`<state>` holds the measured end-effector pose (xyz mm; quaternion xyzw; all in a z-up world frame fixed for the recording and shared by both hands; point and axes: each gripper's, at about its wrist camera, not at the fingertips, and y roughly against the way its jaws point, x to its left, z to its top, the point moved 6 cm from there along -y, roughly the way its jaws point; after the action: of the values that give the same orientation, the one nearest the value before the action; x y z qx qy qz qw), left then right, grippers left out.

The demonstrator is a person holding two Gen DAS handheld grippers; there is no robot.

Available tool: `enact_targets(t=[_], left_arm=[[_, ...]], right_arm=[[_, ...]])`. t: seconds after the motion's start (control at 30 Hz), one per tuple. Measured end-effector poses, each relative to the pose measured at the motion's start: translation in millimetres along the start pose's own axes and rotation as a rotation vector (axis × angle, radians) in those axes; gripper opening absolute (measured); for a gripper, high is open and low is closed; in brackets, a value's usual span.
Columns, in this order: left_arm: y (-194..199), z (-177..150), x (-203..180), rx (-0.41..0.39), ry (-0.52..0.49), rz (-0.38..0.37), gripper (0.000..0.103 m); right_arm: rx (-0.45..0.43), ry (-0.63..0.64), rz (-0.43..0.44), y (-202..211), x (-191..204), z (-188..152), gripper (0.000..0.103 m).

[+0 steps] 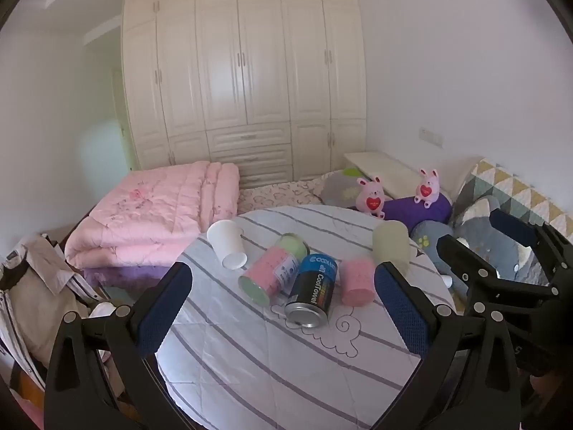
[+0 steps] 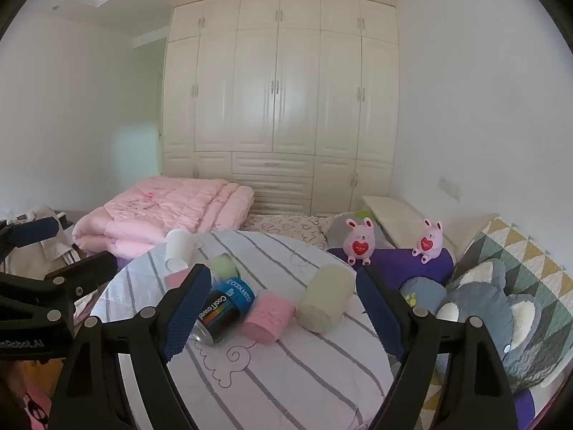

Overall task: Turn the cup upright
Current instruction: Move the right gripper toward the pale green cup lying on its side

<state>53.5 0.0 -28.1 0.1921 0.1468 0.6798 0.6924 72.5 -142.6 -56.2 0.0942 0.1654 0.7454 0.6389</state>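
Jaws of the left gripper (image 1: 283, 308) stand spread wide at the bottom of the left wrist view, holding nothing, framing the cluster of containers on the round counter with a white striped cloth (image 1: 250, 369). The right gripper (image 2: 283, 308) has its jaws spread just as wide and empty, low in the right wrist view.

Nearest between the left fingers lies a black and blue metal can (image 1: 312, 292) on its side, its silver end toward the camera. Just right of it lies a small pink plastic cup (image 1: 356, 281) on its side, and left of the can a pink cylinder with a green cap (image 1: 266, 279), also lying down. Behind that cylinder shows a pale green tin (image 1: 292, 245). At centre right lies a frosted pale green cup (image 1: 390, 247). A white paper cup (image 1: 227, 245) lies tipped over toward the left edge of the counter.

Farther back, a folded pink quilt (image 1: 154, 218) sits on the bed at left, two pink plush rabbits (image 1: 372, 197) at right, and a cream wardrobe (image 1: 243, 71) fills the far wall.
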Motion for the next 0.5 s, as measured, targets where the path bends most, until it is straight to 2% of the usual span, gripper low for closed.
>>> enact_targets(t=[0.3, 0.33, 0.4, 0.5], left_arm=[[1.5, -1.2, -5.6, -0.011, -0.006, 0.012, 0.103], [-1.8, 0.0, -3.3, 0.017, 0.006, 0.001, 0.103], [-3.3, 0.3, -5.2, 0.022, 0.008, -0.002, 0.103], [-5.2, 0.6, -9.0, 0.027, 0.009, -0.001, 0.103]], right_arm=[[-0.006, 0.015, -0.009, 5.1, 6.7, -4.4, 0.084], [0.0, 0.014, -0.009, 2.7, 10.1, -6.4, 0.084], [-0.001, 0.015, -0.012, 5.8, 19.4, -11.2, 0.084], [0.021, -0.003, 0.003, -0.3, 3.8, -5.4, 0.084]])
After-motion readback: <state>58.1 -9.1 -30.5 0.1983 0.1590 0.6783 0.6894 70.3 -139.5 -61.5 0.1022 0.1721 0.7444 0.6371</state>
